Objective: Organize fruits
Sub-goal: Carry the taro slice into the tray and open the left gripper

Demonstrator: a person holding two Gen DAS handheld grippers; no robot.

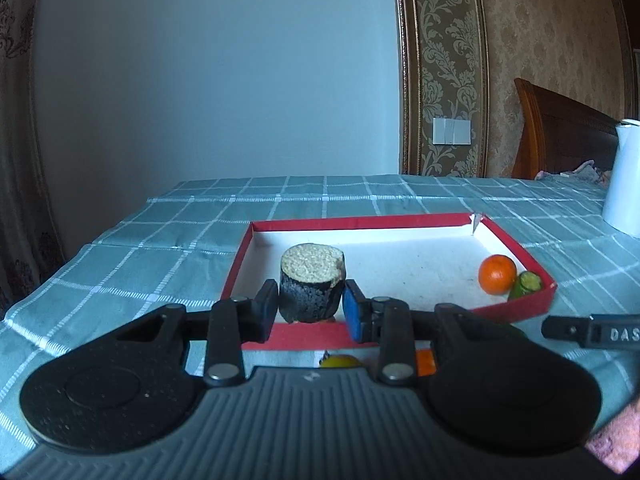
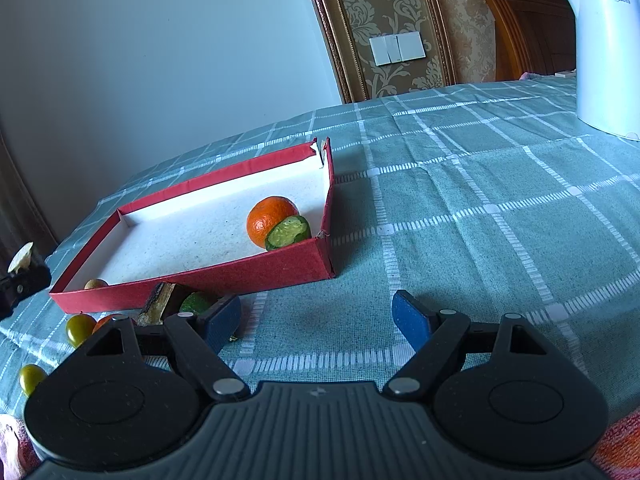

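A: Fruits status? Where's everything sitting?

B: Dark cut chunk (image 1: 312, 288) with the pale grainy top is in my left gripper (image 1: 310, 312). Jaws closed partway, pads pressed on both its sides. It's over the near wall of the red tray (image 1: 516, 310), toward the tray's left corner.

A: What's in the tray?

B: Orange (image 2: 270, 220) and a cucumber piece (image 2: 288, 233), touching, in the near right corner. From the right wrist cam I also see a small pale round thing (image 2: 95, 283) by the near left corner, mostly hidden behind the wall. Can't tell what it is.

A: Right side?

B: Right gripper (image 2: 318, 320) has jaws spread wide, nothing between them, over bare tablecloth (image 2: 480, 200) just in front of the tray's near right corner.

A: Loose pieces?

B: Along the outside of the near wall: brown wedge (image 2: 162, 306), lime (image 2: 197, 302), two small green-yellow fruits (image 2: 80, 329) (image 2: 31, 377). White kettle (image 2: 608, 52) well apart, far right of the table.
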